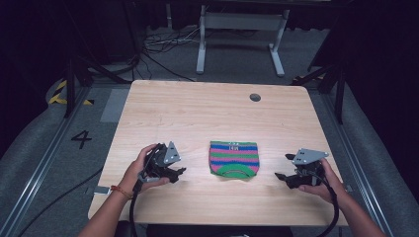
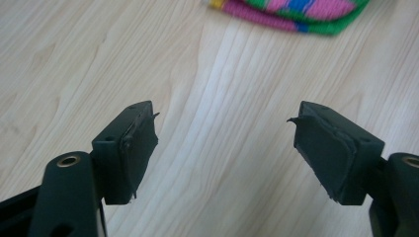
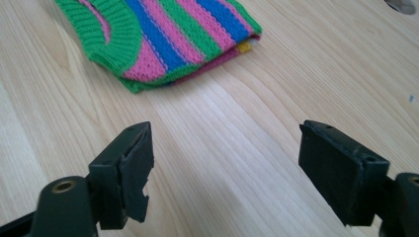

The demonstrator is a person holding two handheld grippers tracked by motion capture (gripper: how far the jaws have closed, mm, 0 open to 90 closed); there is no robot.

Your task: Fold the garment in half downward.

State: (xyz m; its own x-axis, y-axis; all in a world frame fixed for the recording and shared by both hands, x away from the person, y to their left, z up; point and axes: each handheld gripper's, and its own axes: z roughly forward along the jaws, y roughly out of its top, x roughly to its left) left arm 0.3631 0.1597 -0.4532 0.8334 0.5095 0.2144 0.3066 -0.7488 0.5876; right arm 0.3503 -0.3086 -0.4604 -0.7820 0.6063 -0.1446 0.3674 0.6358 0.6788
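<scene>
A small knitted garment (image 1: 234, 159) with pink, blue and green stripes lies folded flat on the wooden table (image 1: 197, 113), near the front middle. Its green ribbed edge faces the person. My left gripper (image 1: 177, 174) rests to its left, open, with bare wood between its jaws (image 2: 223, 118). The garment's edge (image 2: 296, 12) lies ahead of that gripper, at the top of the left gripper view. My right gripper (image 1: 282, 167) sits to the garment's right, open and holding nothing (image 3: 225, 129). The striped garment (image 3: 163, 37) lies ahead, to the upper left in the right gripper view.
A round grey grommet (image 1: 255, 97) sits in the tabletop at the back right. Behind the table stands a white metal frame (image 1: 242, 29) amid loose cables on the floor. A number 4 (image 1: 81, 138) is marked on the floor at the left.
</scene>
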